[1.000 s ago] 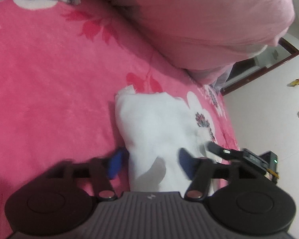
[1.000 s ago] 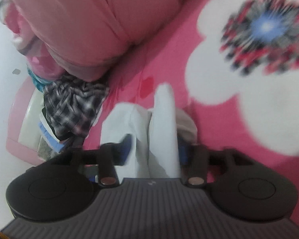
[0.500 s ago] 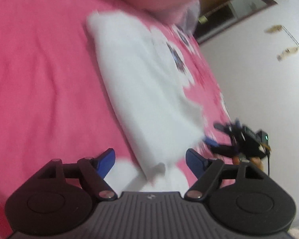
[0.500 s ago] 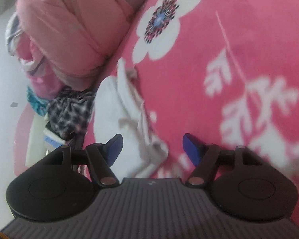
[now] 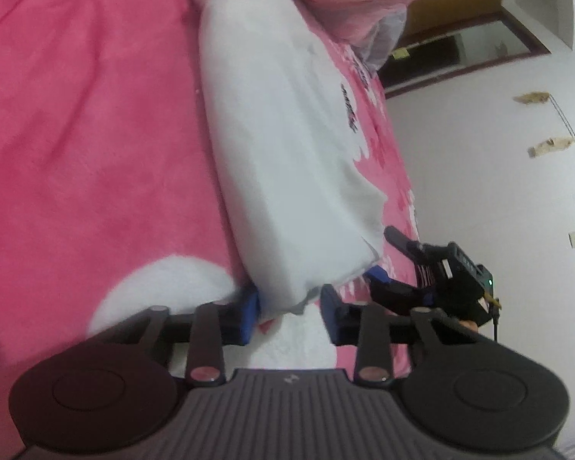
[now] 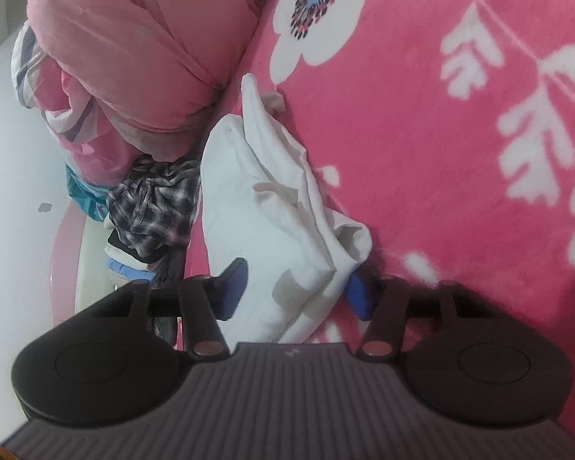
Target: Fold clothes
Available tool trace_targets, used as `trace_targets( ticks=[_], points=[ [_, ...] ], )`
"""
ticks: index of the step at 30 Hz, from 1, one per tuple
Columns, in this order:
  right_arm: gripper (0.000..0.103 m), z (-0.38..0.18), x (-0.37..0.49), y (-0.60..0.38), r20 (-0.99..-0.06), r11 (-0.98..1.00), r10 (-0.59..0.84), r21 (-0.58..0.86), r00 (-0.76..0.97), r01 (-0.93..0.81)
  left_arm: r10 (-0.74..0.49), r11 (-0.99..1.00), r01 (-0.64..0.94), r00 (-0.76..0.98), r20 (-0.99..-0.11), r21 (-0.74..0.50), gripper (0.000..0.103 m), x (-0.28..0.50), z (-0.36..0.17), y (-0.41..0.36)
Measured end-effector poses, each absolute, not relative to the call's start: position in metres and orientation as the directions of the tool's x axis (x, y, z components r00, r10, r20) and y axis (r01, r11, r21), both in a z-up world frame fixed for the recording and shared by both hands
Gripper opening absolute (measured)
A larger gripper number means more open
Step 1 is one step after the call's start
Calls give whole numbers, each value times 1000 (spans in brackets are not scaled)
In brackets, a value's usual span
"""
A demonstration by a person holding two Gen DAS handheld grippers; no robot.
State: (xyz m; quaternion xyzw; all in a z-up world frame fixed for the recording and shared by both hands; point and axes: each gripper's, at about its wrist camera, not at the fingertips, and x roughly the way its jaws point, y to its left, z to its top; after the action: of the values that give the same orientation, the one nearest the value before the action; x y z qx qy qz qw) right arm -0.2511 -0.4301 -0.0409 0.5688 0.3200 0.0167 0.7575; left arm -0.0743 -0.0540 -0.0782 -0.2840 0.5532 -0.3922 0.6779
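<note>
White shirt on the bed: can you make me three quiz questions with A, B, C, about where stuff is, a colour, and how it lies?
1. Where is the checked cloth?
A. beside the white shirt, at the bed's edge
B. on top of the shirt
C. in a gripper

2. What colour are the gripper pads?
A. red
B. blue
C. green

3. How does the shirt lie on the pink blanket?
A. spread out flat
B. hanging in the air
C. folded into a long strip

Answers:
1. A, the right view shows it next to the shirt, under the pink quilt.
2. B, both views show blue pads.
3. C, the left view shows one long narrow bundle, its near end between the closing left gripper and right gripper.
</note>
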Motion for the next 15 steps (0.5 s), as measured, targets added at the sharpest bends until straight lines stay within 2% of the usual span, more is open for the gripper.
trace_targets(
  ticks=[1, 2, 3, 5, 8, 15],
  points=[
    [42, -43, -252, -431, -464, 341, 385, 875, 798, 345, -847, 530, 207, 83, -525, -822, 23, -74, -80, -54],
    [32, -46, -252, -431, -462, 329, 380, 877, 801, 350, -848, 530, 196, 86, -524, -825, 22, -73, -80, -53],
    [27, -48, -253, -432, -461, 317, 376, 879, 804, 356, -849, 528, 187, 89, -521, -828, 22, -74, -82, -52],
    [9, -53, -254, -433, -456, 292, 367, 884, 811, 365, -848, 530, 183, 98, -521, -828, 16, -75, -83, -52],
    [3, -58, -259, -425, -433, 256, 343, 897, 834, 361, -847, 531, 212, 107, -521, -820, 10, -79, -77, -50],
    [2, -56, -285, -373, -339, 157, 337, 940, 879, 302, -856, 505, 282, 47, -514, -816, 9, -75, -49, -2]
  ],
)
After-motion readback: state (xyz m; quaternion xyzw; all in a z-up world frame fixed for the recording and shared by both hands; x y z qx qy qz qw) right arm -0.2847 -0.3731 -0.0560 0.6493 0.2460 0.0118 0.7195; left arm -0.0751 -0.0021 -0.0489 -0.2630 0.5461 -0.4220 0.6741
